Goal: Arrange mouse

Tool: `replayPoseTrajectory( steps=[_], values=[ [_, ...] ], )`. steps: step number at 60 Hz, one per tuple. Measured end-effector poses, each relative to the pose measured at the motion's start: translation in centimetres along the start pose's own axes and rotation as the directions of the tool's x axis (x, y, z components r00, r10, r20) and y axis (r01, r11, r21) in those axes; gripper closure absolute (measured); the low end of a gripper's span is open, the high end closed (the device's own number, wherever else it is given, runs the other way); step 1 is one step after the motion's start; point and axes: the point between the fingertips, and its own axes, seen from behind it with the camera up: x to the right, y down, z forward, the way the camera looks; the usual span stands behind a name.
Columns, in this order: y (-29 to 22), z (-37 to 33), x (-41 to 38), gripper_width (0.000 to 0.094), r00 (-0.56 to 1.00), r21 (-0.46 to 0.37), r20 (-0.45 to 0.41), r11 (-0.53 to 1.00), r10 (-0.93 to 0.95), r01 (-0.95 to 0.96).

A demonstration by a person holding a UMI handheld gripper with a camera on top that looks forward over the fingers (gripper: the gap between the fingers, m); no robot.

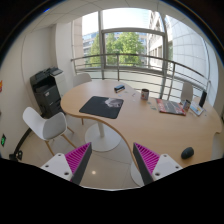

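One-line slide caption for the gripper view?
Open gripper approaches office table bearing a dark mouse pad; mouse sits near right finger.

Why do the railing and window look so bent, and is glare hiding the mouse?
Gripper view: wide-angle lens bows the railing; the window is bright, but the table stays readable; the mouse shows dark beyond the open claw, free of glare.

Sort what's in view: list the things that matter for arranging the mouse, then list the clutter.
For the job:
mouse
mouse mat
gripper, open and empty

Just lying about:
white chair
printer
booklet
cup
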Motion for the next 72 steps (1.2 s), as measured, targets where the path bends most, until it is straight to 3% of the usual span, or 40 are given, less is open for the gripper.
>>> replayPoseTrajectory(
  steps=[9,22,35,50,65,72],
  values=[
    [3.5,-0.1,2.5,0.0088,0.998,-0.062,-0.025,0.997,0.053,-0.054],
    [13.7,-0.2,17.9,0.0087,0.986,-0.137,-0.126,0.983,0.109,-0.126],
    [18.0,2.1,31.2,0.0091,0.959,-0.110,-0.245,0.979,0.139,-0.170],
    [16.5,8.0,39.0,0.0100,0.939,-0.043,-0.261,0.969,0.224,-0.243],
    [12.8,11.9,41.0,0.0101,0.929,-0.008,-0.261,0.961,0.264,-0.275],
    [11.9,13.8,41.9,0.0229,0.929,-0.013,-0.303,0.974,0.212,-0.226]
  ],
)
